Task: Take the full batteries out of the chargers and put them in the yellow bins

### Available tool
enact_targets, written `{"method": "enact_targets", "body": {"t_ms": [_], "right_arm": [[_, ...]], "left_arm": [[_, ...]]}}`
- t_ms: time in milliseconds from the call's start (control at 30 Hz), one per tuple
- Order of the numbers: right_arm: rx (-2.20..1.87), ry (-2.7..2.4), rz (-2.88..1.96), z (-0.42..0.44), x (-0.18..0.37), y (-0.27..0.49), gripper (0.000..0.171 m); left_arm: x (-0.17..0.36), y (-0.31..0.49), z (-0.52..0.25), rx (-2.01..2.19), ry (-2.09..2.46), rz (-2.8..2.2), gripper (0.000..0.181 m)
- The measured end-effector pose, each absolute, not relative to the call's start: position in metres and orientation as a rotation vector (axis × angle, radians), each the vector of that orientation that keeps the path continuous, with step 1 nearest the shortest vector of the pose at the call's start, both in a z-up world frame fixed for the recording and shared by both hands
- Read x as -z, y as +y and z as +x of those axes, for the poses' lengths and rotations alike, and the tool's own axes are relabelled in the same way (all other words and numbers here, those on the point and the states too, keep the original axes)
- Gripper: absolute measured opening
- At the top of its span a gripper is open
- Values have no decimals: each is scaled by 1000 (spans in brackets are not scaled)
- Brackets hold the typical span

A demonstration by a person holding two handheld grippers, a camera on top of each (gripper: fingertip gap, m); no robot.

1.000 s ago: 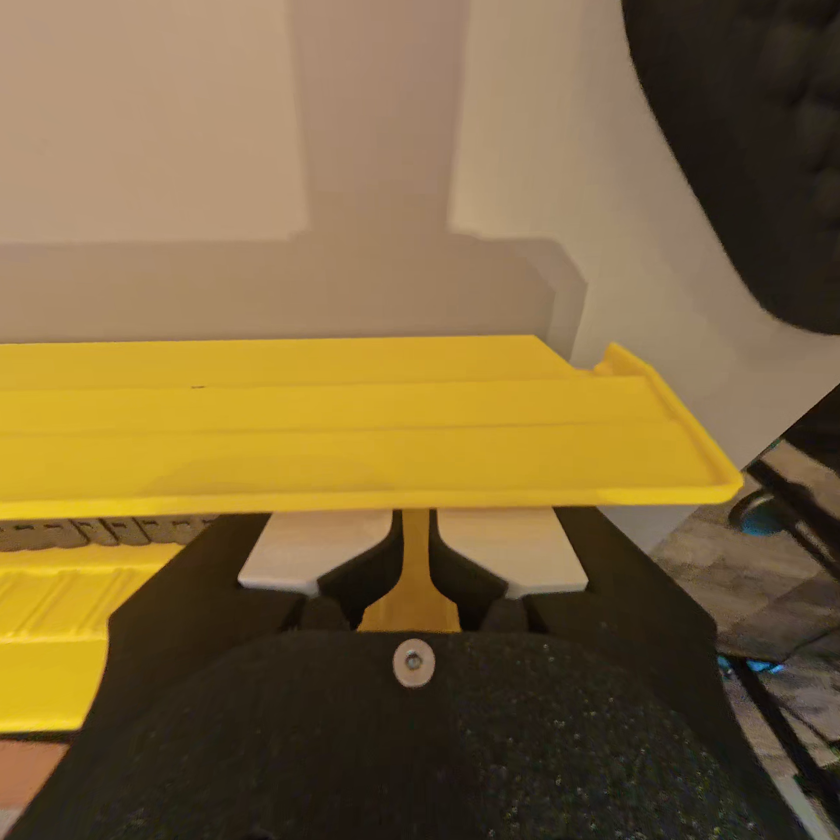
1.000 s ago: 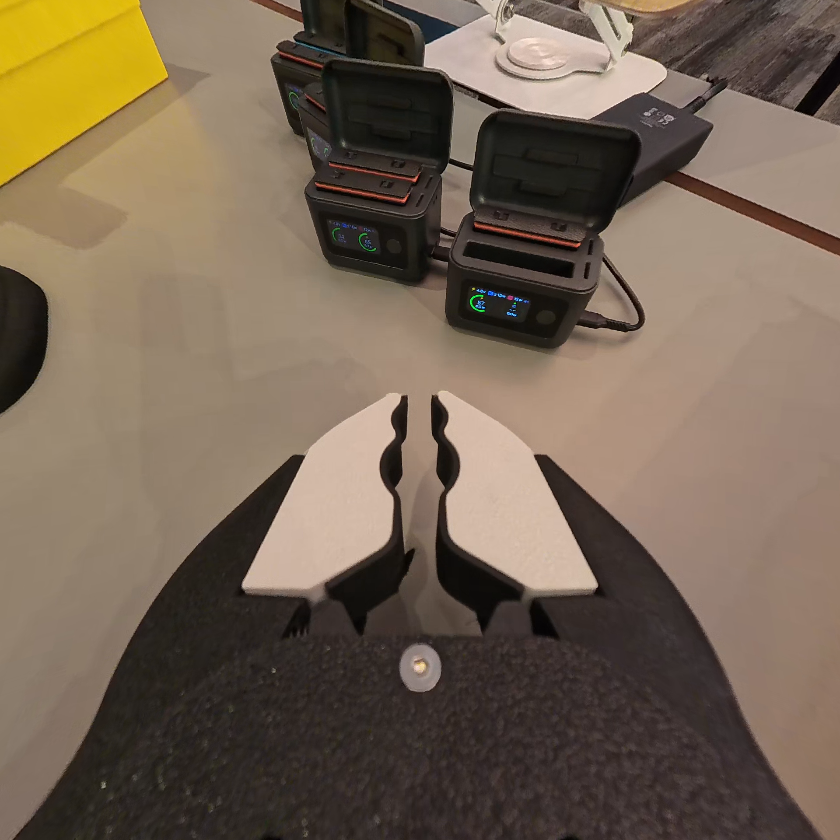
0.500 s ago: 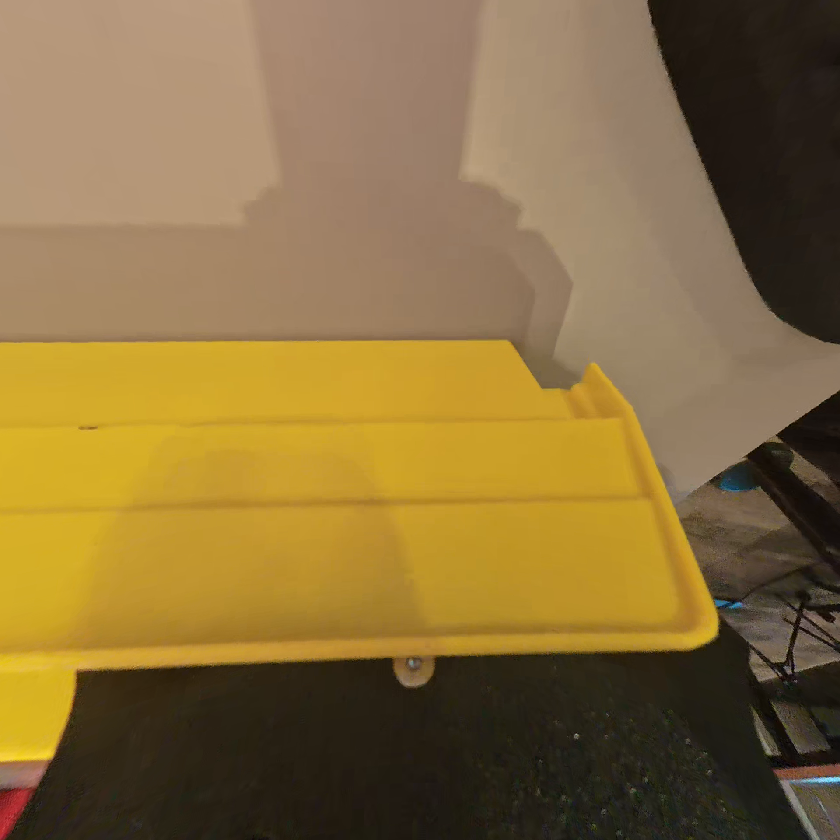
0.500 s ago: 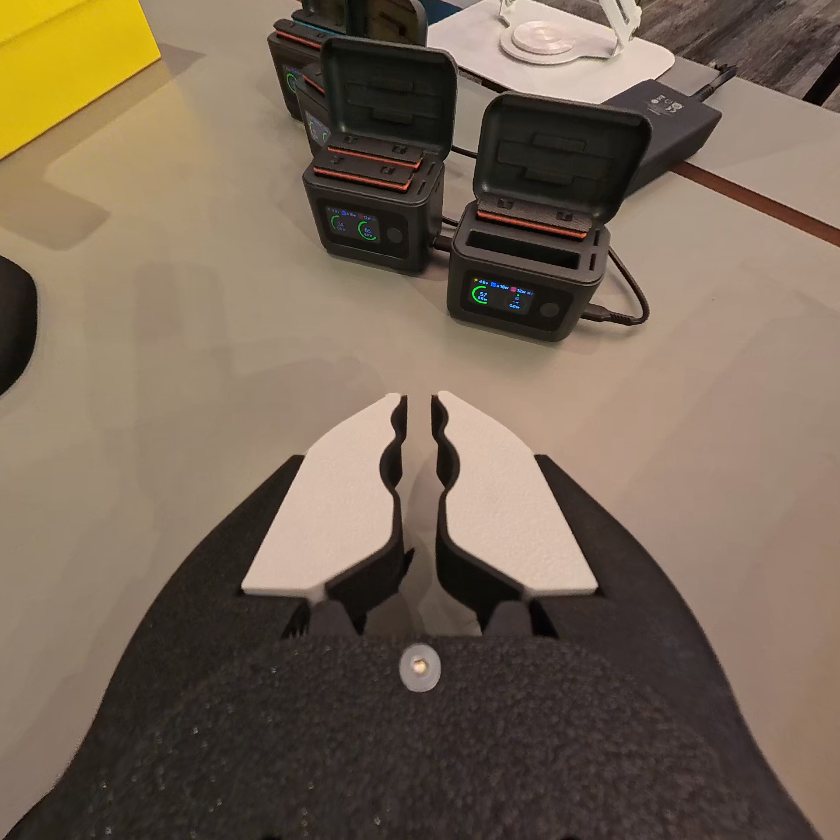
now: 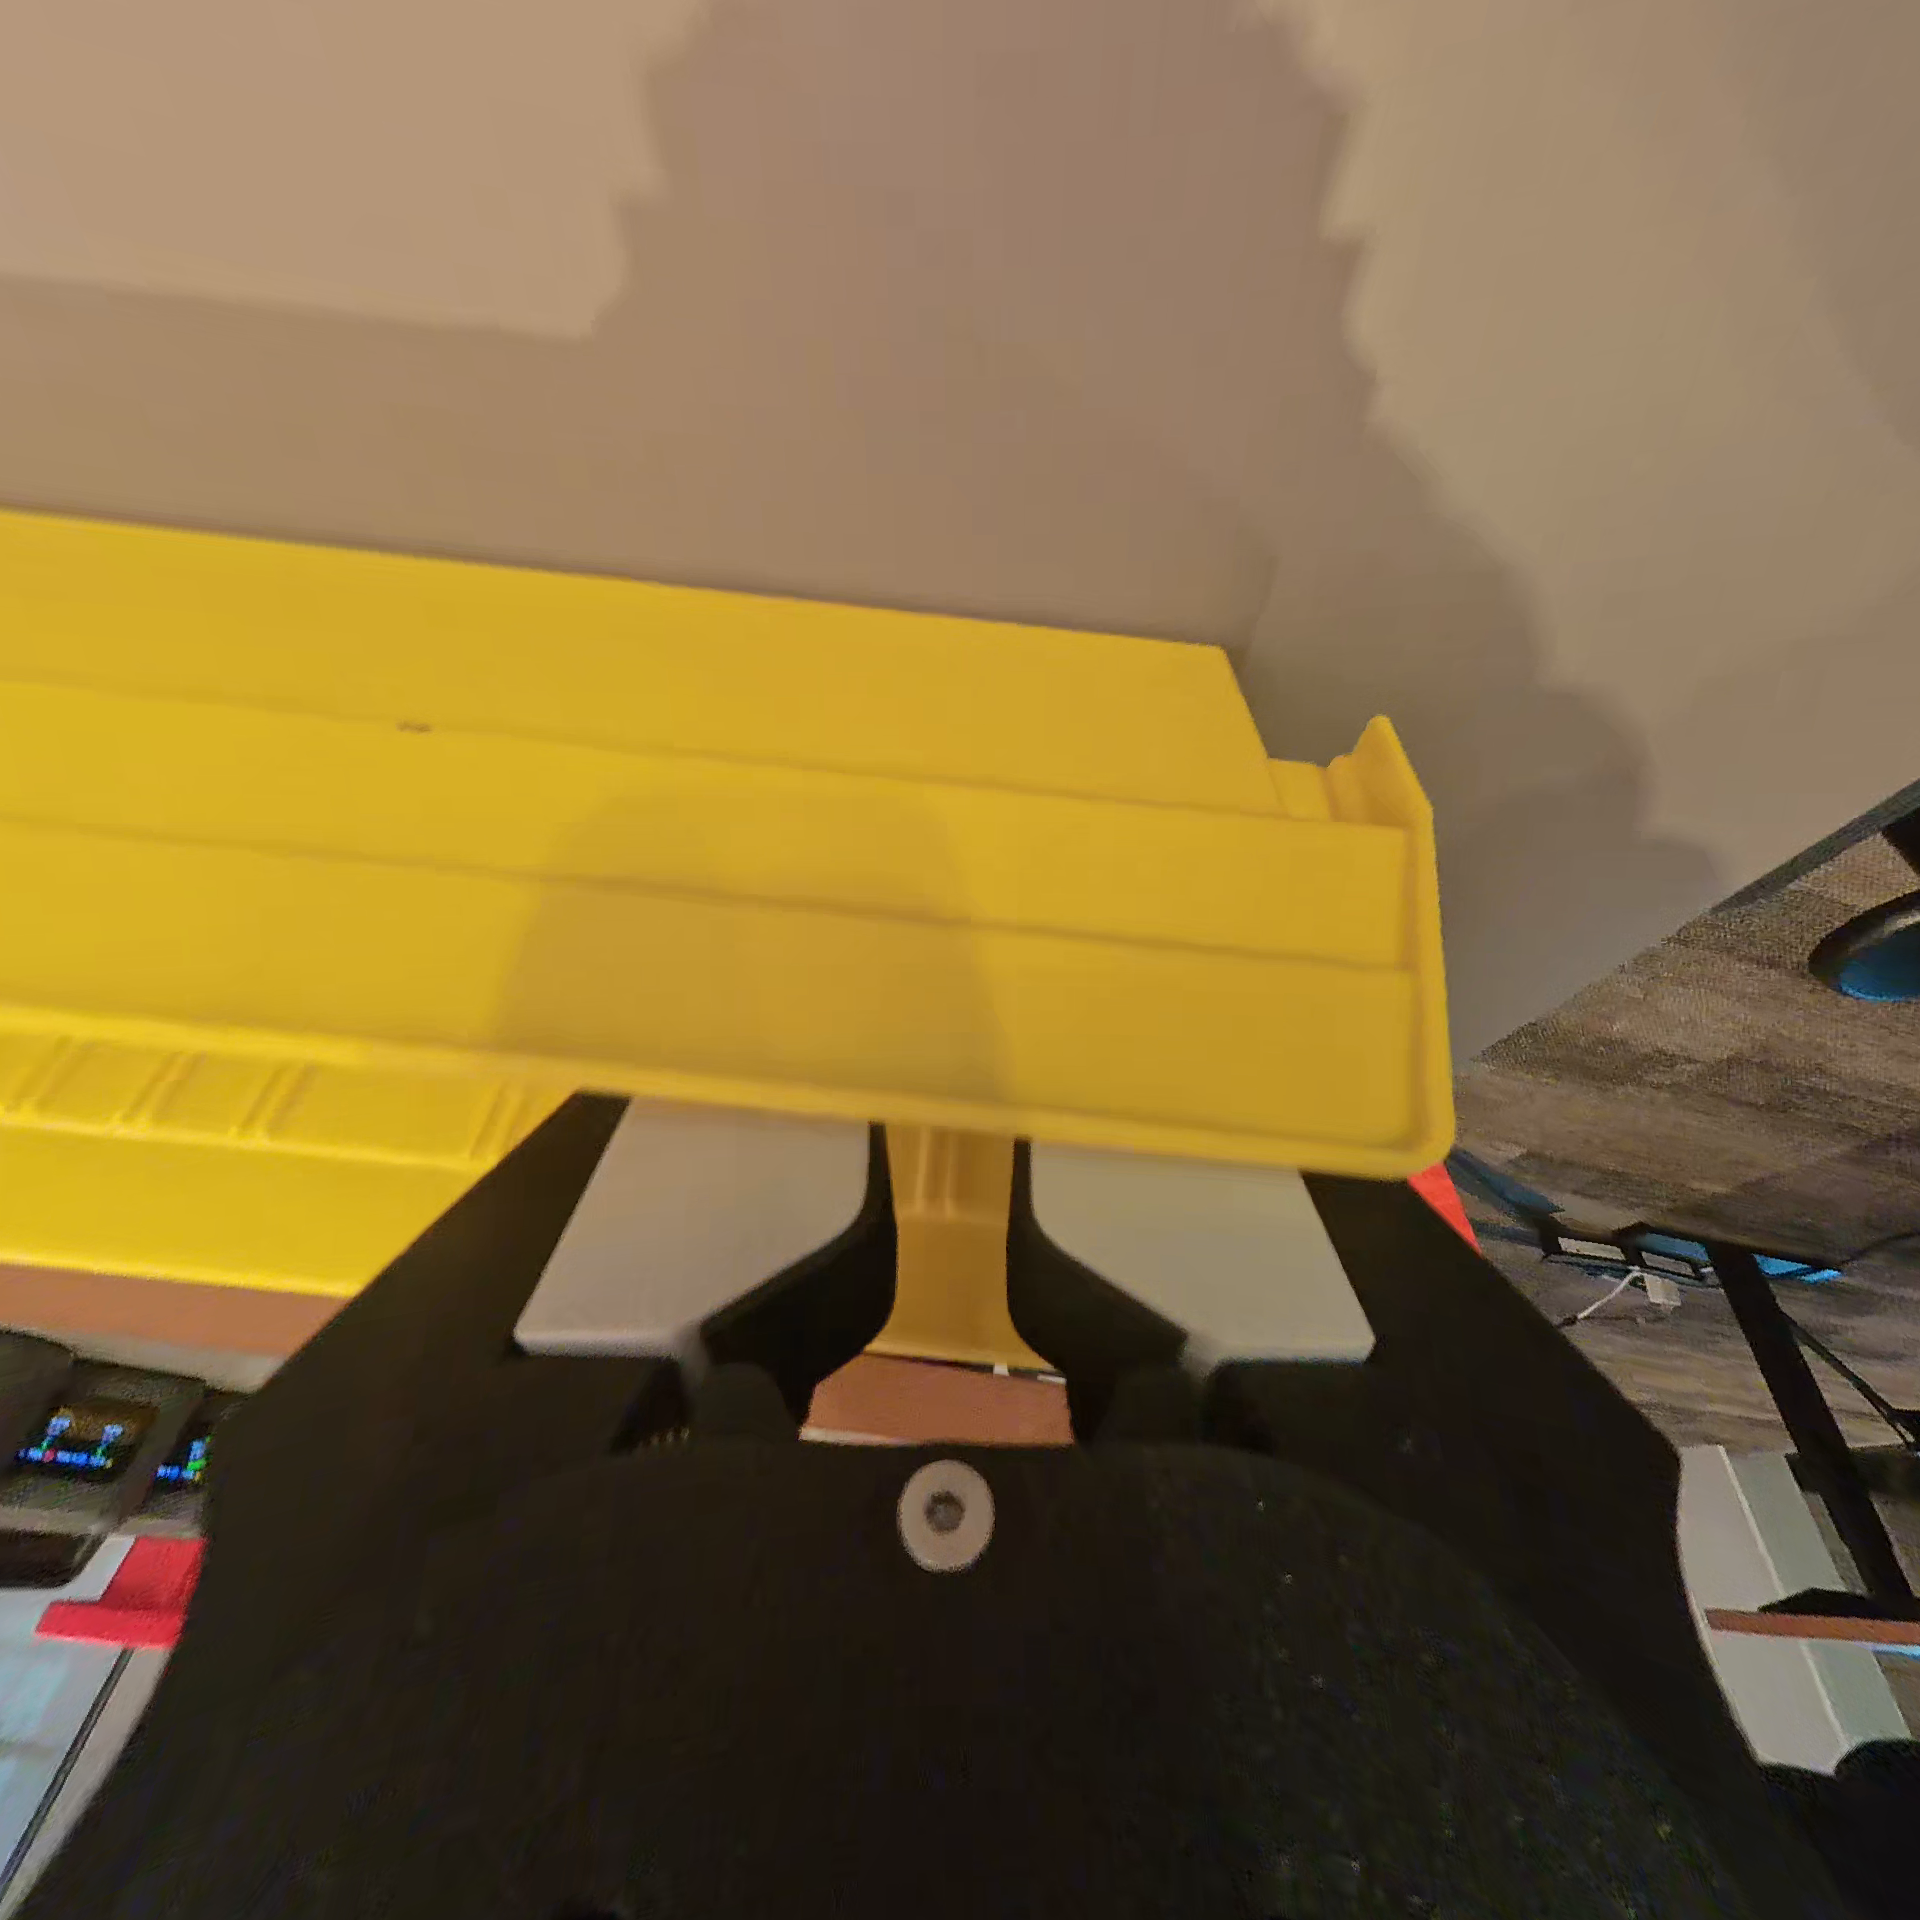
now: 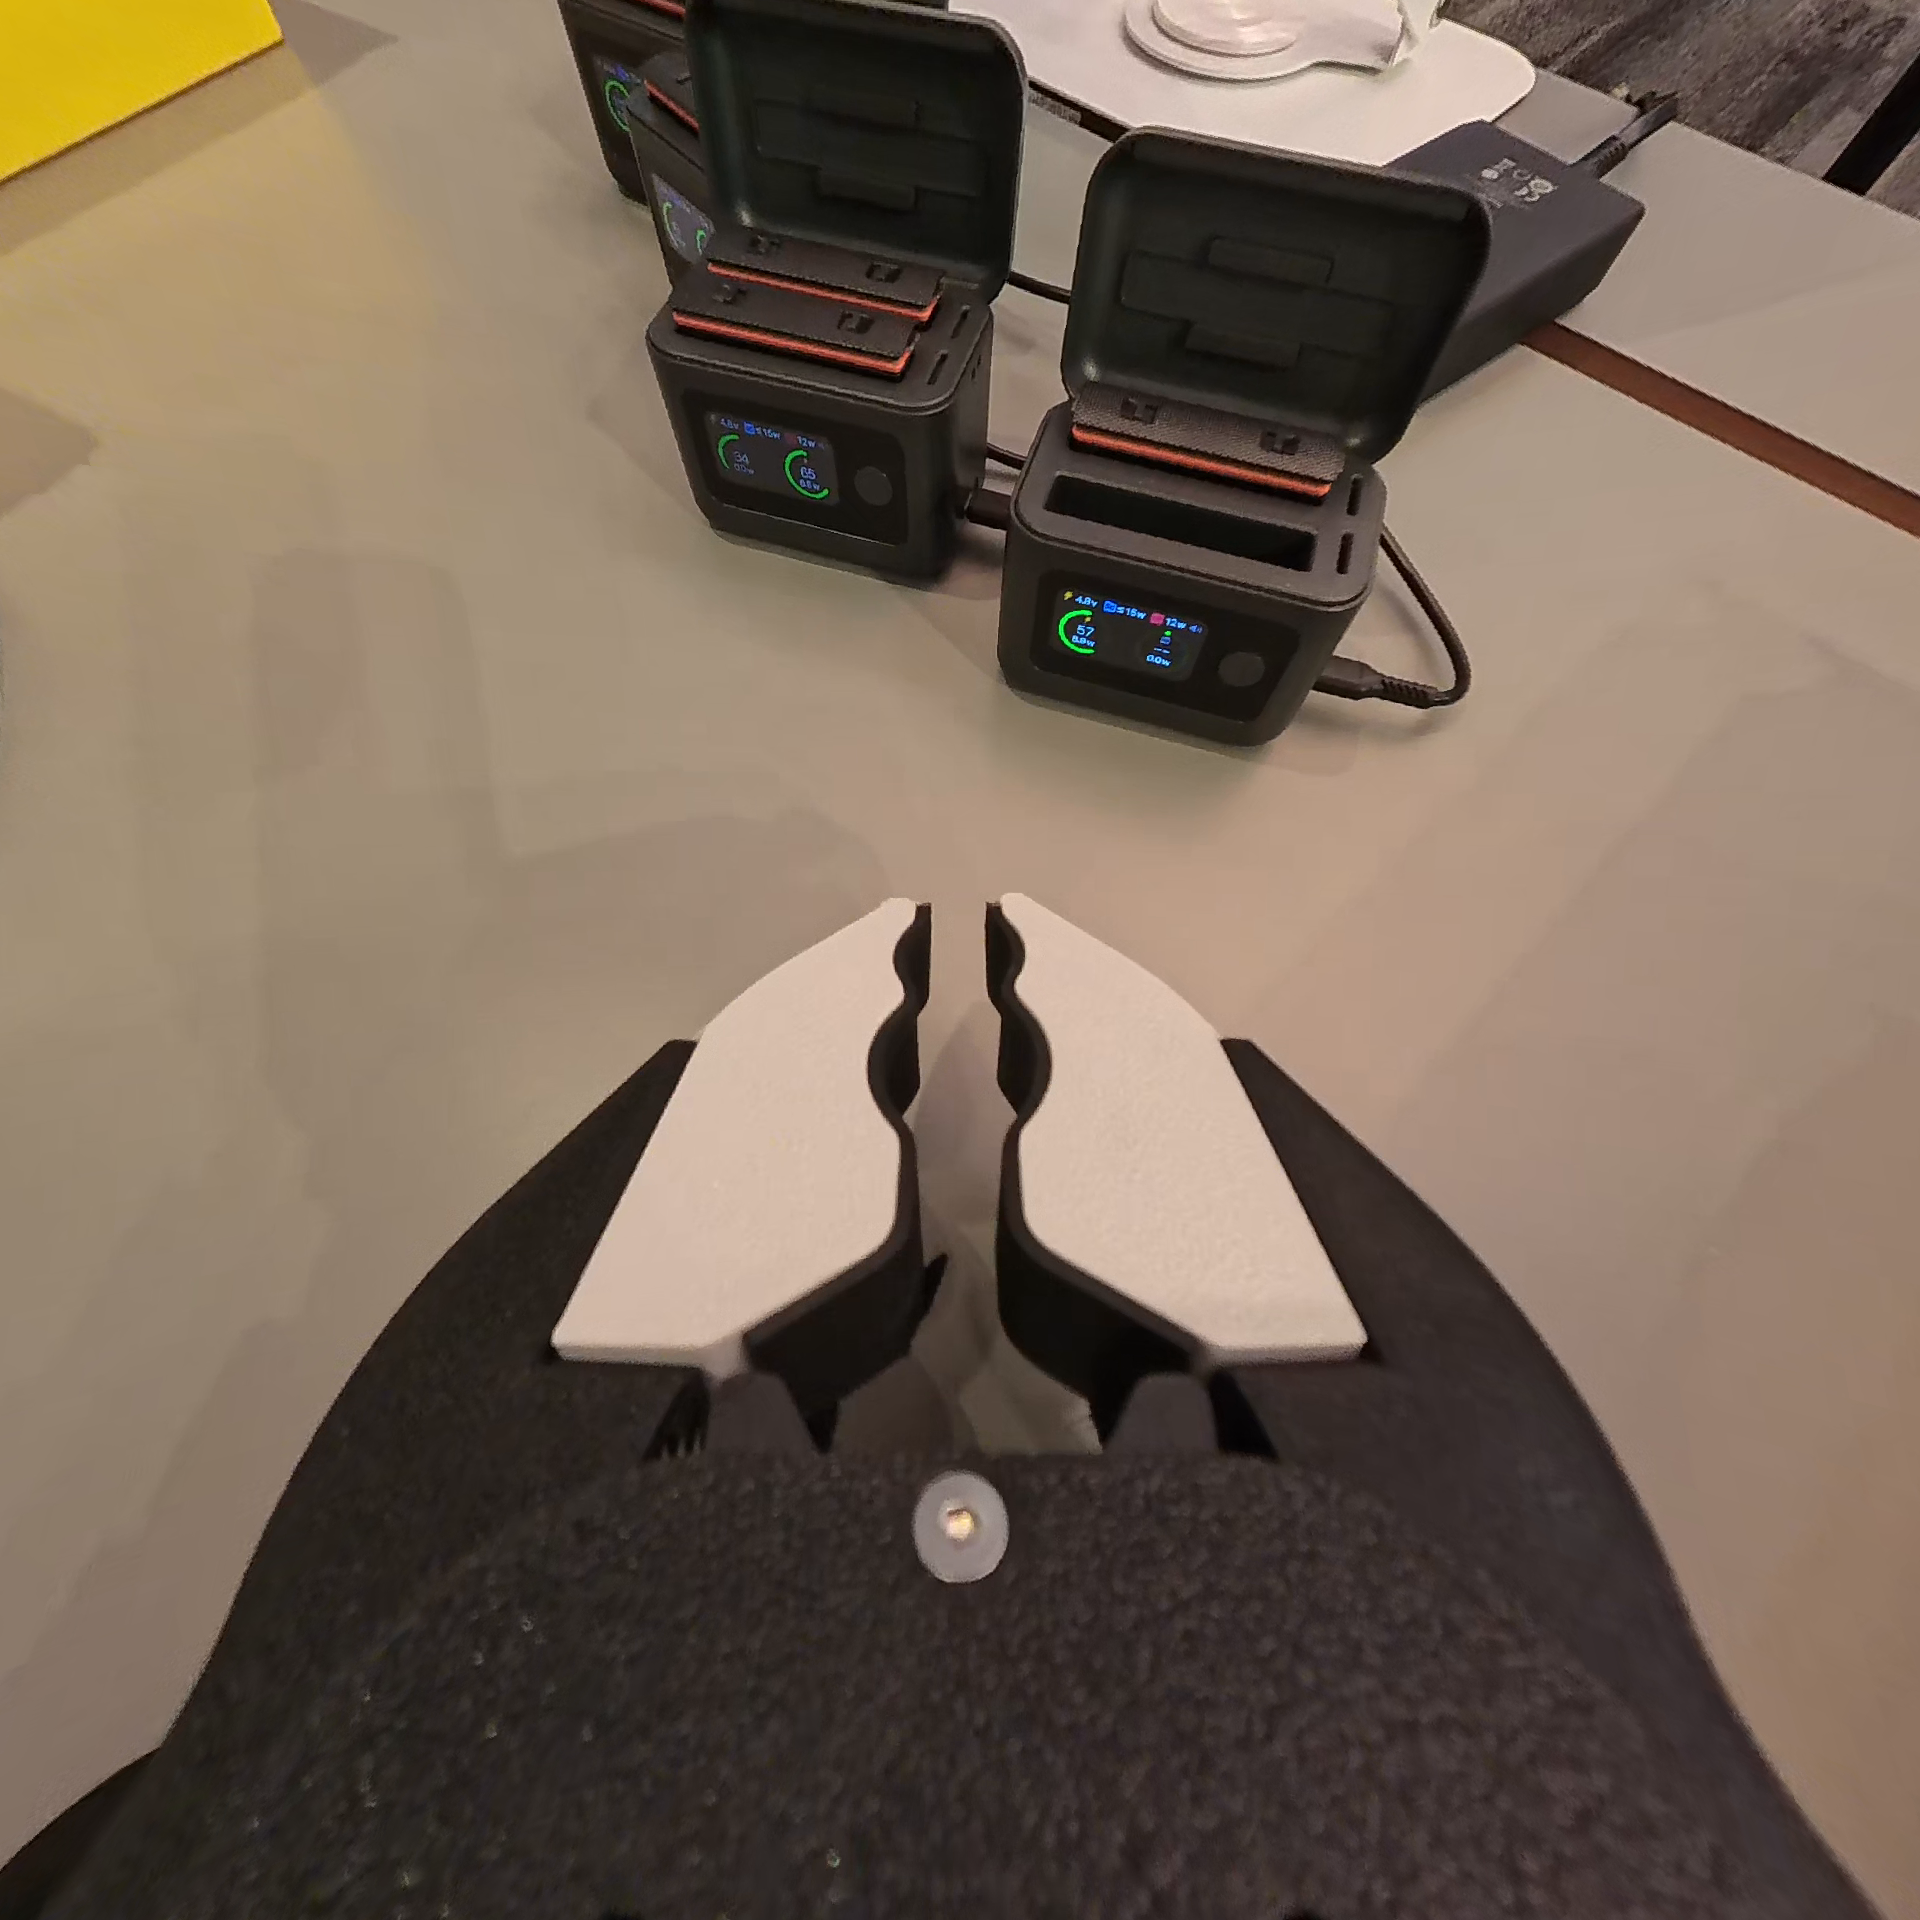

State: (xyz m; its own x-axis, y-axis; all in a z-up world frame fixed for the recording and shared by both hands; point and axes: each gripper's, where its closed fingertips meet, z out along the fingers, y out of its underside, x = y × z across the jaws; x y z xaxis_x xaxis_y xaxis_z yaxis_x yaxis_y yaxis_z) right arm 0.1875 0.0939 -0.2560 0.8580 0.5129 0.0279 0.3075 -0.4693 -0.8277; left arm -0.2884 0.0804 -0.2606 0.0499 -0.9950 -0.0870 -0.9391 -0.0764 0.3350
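Observation:
In the left wrist view my left gripper point(image 5: 951, 1143) is shut on a tab under the yellow bin lid point(image 5: 727, 935) and holds the lid raised; the fingertips are hidden beneath it. The yellow bin's body point(image 5: 208, 1174) shows below at the left. In the right wrist view my right gripper point(image 6: 958, 914) is empty, its jaws nearly together, above the grey table in front of two open black chargers. The nearer charger point(image 6: 1174, 644) has one battery point(image 6: 1195, 457) in its rear slot and an empty front slot. The left charger point(image 6: 810, 488) holds two batteries point(image 6: 810, 312).
More chargers point(image 6: 623, 94) stand behind the left one. A black power brick point(image 6: 1538, 229) and a white pad point(image 6: 1299, 62) lie at the back right. A cable point(image 6: 1423, 665) runs from the nearer charger. A corner of the yellow bin point(image 6: 104, 73) shows top left.
The yellow lid swung down over my left fingers, then lifted and tilted so the fingers show again. My right gripper moved closer to the chargers, its jaws unchanged.

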Motion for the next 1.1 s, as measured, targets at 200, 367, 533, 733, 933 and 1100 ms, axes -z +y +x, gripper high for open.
{"method": "enact_targets", "body": {"t_ms": [200,367,533,733,933,1100], "right_arm": [[-278,-596,-2097,187,256,94,9],[-277,-600,-2101,187,257,93,9],[-277,-605,-2108,186,259,93,9],[-279,-606,-2113,186,261,93,9],[-282,-617,-2122,184,263,92,9],[-282,-615,-2126,185,264,92,9]], "left_arm": [[246,82,-312,496,-1955,2156,16],[241,85,-330,562,-1956,2131,11],[240,85,-330,547,-1996,2129,9],[238,82,-334,529,-2068,2059,26],[250,76,-327,430,-2189,1960,44],[255,73,-328,427,-2276,1796,51]]}}
